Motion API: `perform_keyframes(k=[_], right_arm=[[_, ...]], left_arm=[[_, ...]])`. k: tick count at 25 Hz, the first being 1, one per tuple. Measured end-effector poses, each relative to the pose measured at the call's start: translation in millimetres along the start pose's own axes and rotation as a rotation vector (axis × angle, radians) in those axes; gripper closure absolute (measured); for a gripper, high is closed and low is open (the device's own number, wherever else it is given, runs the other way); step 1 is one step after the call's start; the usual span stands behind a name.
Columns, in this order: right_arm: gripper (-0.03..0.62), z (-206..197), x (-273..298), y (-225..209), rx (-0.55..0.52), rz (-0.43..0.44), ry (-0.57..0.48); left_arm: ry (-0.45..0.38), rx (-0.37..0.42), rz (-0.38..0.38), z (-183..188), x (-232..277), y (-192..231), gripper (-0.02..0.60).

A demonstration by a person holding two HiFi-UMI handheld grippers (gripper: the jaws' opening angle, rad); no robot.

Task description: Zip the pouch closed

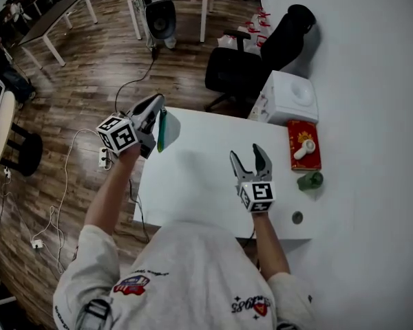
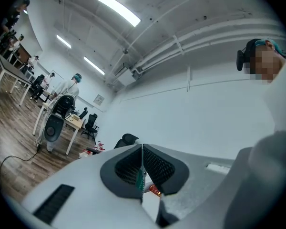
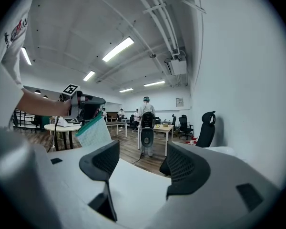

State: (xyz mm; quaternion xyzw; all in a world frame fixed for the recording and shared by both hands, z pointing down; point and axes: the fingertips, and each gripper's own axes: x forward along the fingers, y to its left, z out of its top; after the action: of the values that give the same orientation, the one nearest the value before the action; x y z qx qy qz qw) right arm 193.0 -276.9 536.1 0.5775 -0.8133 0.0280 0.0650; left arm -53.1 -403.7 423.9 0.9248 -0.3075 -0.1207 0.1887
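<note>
You held the left gripper [image 1: 156, 105] up above the far left corner of the desk [image 1: 193, 177], with your forearm reaching out past the left edge. Its jaws were pressed together on the pouch [image 1: 161, 130], which hung down from them as a thin flat piece with a green edge, clear of the desk top. In the left gripper view the two ribbed pads met on a thin green strip of the pouch [image 2: 141, 178], pinching it with no gap between the tips of the left gripper [image 2: 142, 148].

You held the right gripper [image 1: 248, 158] over the middle of the desk, nearer the right edge, with its tips pointing toward the far edge. Its jaws were spread wide with nothing between them. The right gripper view showed the same: the right gripper [image 3: 139, 156] had only bare desk top showing in its gap. Off to its left in that view was the pouch [image 3: 93, 132], pale and gridded with a green top edge, hanging from the left gripper [image 3: 86, 106] well apart from the spread jaws.

Along the right edge of the desk lay a red box [image 1: 304, 145] with a small white item on it, a green object [image 1: 310, 180] just near it, and a small round dark thing [image 1: 297, 217] toward the near right corner. A white box [image 1: 289, 98] stood at the far right corner, and a black chair [image 1: 248, 67] stood beyond the far edge.
</note>
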Motion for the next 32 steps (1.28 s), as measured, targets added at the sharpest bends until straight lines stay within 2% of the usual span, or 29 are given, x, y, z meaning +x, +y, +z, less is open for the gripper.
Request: perform_keyframes(k=[15,23,32], right_arm=[[0.296,6.3,1.1,-7.5,-0.043,0.018,0.002],[0.301,35.8,31.7,26.4,-0.083,0.122,-0.041],[0.315,79.9,73.2,113.4,-0.152,0.310,-0.083]], left_arm=[[0.007,-0.013,0.008,-7.3,-6.1,-0.5,0.571],[0.007,-0.024,0.023,-12.5,-7.3,0.8,0.571],[0.013,-0.032,0.013,-12.0,-7.1,-4.5,0.571]])
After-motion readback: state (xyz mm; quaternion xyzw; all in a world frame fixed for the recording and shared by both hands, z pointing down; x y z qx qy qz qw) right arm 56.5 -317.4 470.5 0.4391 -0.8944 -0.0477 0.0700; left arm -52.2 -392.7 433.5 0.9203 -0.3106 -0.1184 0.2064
